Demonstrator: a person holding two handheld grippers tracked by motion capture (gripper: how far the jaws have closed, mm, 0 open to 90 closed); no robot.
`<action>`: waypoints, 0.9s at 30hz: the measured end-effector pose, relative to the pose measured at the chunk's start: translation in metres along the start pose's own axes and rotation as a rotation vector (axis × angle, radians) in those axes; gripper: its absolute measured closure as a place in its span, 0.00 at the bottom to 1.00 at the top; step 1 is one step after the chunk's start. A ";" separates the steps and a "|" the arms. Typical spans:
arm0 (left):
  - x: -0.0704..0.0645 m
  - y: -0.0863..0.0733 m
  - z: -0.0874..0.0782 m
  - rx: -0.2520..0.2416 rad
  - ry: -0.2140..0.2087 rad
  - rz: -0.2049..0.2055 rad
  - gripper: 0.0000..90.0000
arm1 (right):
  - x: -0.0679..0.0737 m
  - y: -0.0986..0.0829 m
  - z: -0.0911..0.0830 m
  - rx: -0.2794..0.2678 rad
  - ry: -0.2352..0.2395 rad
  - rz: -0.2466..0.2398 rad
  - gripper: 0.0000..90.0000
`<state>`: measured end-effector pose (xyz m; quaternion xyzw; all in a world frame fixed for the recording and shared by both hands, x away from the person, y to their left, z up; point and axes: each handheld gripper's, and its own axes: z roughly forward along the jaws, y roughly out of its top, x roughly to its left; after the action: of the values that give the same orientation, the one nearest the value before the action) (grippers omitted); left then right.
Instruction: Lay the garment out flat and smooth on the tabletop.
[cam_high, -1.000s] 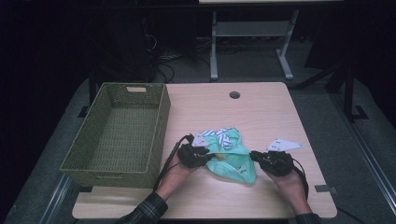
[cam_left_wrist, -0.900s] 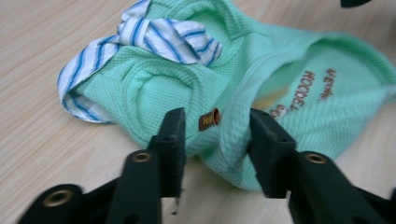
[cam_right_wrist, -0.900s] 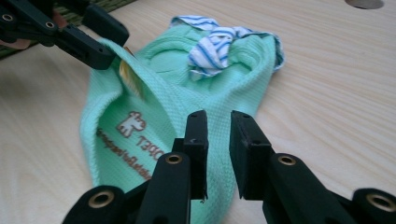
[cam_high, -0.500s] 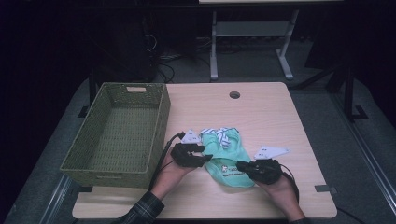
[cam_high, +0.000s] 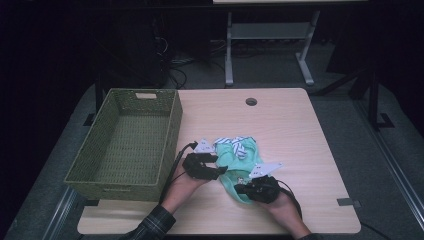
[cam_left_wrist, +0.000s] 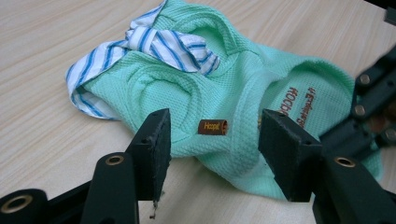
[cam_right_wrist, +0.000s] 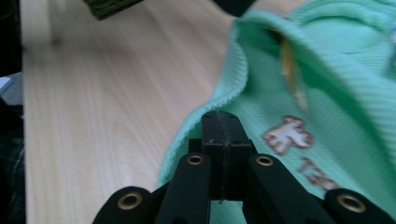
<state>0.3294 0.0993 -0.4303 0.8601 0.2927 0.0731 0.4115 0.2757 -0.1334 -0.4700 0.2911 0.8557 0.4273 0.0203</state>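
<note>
A mint-green knit garment (cam_high: 239, 159) with a blue-and-white striped lining (cam_left_wrist: 163, 44) lies crumpled near the table's front edge. My left gripper (cam_high: 219, 171) is at its left side. In the left gripper view (cam_left_wrist: 212, 140) the jaws stand open on either side of the garment's (cam_left_wrist: 224, 88) edge, where a small brown label (cam_left_wrist: 213, 127) sits. My right gripper (cam_high: 241, 190) is at the garment's front end. In the right gripper view (cam_right_wrist: 222, 126) the jaws are pressed shut at the hem of the garment (cam_right_wrist: 336, 84), beside a printed logo.
A green woven basket (cam_high: 172, 131), with nothing in it, stands at the left of the wooden table (cam_high: 285, 125), close to my left hand. A round cable hole (cam_high: 251, 101) is at the table's back. The right gripper's body (cam_left_wrist: 373, 102) appears in the left gripper view.
My right gripper has moved left and toward the front edge, and the garment's right end has come with it and bunched up. The left gripper has shifted slightly forward.
</note>
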 end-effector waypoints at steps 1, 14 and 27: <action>0.000 0.000 0.000 0.002 -0.001 0.000 0.48 | 0.003 0.000 0.002 0.006 0.010 -0.007 1.00; -0.004 -0.004 0.008 0.031 -0.027 0.004 0.52 | 0.023 0.007 0.004 -0.031 0.111 -0.071 0.98; -0.022 -0.014 0.020 0.116 -0.129 0.053 0.61 | -0.025 0.002 -0.042 -0.105 -0.055 0.013 0.97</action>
<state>0.3120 0.0807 -0.4514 0.8927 0.2464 0.0113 0.3770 0.2855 -0.1754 -0.4472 0.3067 0.8294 0.4635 0.0563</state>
